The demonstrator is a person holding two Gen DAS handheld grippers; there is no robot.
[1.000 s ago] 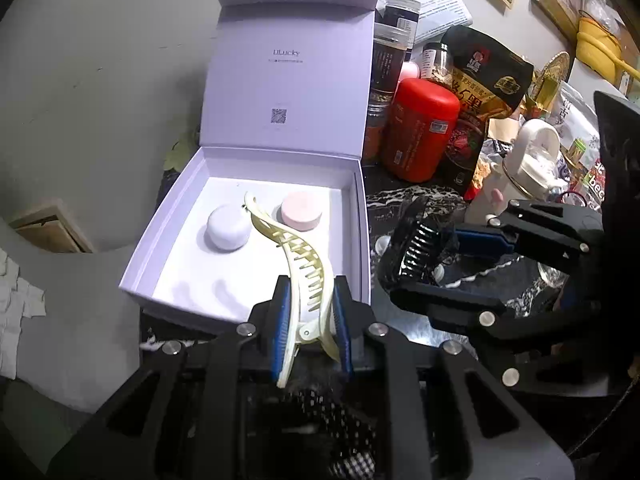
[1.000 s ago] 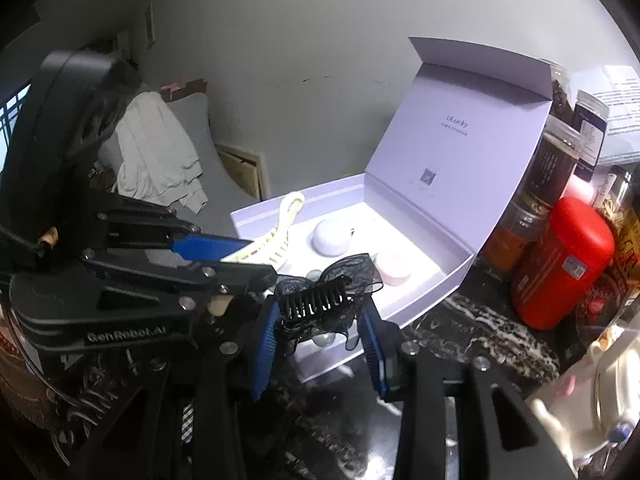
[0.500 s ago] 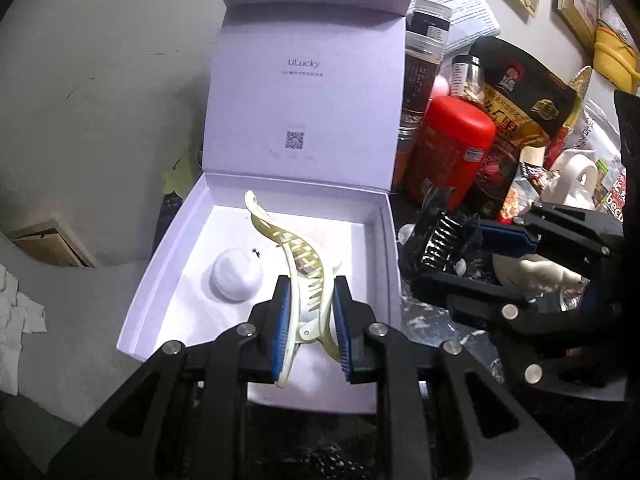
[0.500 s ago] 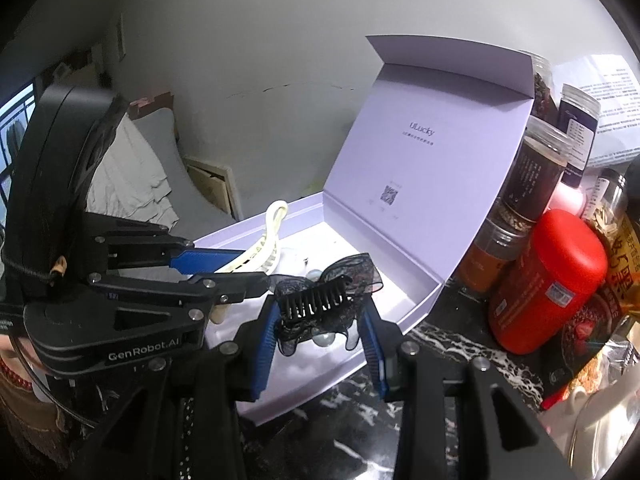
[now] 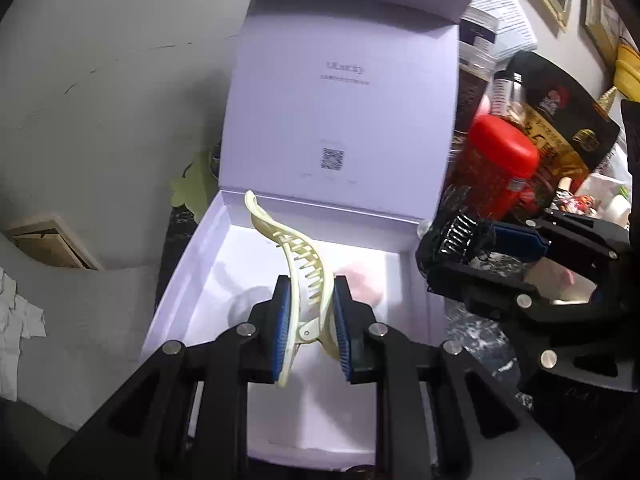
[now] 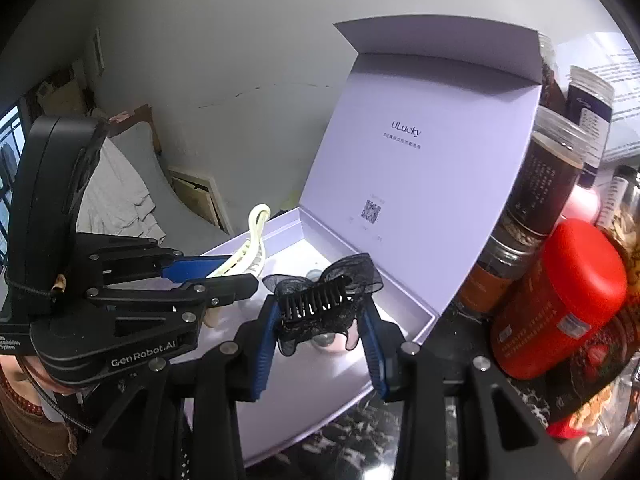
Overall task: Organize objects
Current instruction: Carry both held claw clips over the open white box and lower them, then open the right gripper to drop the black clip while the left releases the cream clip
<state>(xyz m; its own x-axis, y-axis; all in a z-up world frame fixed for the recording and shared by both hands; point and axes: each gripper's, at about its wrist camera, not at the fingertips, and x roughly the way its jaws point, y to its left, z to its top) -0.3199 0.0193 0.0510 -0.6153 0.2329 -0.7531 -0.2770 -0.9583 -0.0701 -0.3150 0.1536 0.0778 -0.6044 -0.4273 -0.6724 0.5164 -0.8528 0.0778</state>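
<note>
Left wrist: left gripper (image 5: 308, 322) pinching cream toothed hair claw (image 5: 298, 268); right gripper (image 6: 320, 320) pinching black lace-bow comb clip (image 6: 320, 304).

In the left wrist view the round pieces in the box (image 5: 188, 264) are blurred pale smears, partly hidden behind the cream clip (image 5: 304, 280). The lid's print is smeared unreadable there. In the right wrist view the lace clip (image 6: 320, 304) covers most of those pieces. Jar labels (image 6: 540, 184) are too blurred to read.
</note>
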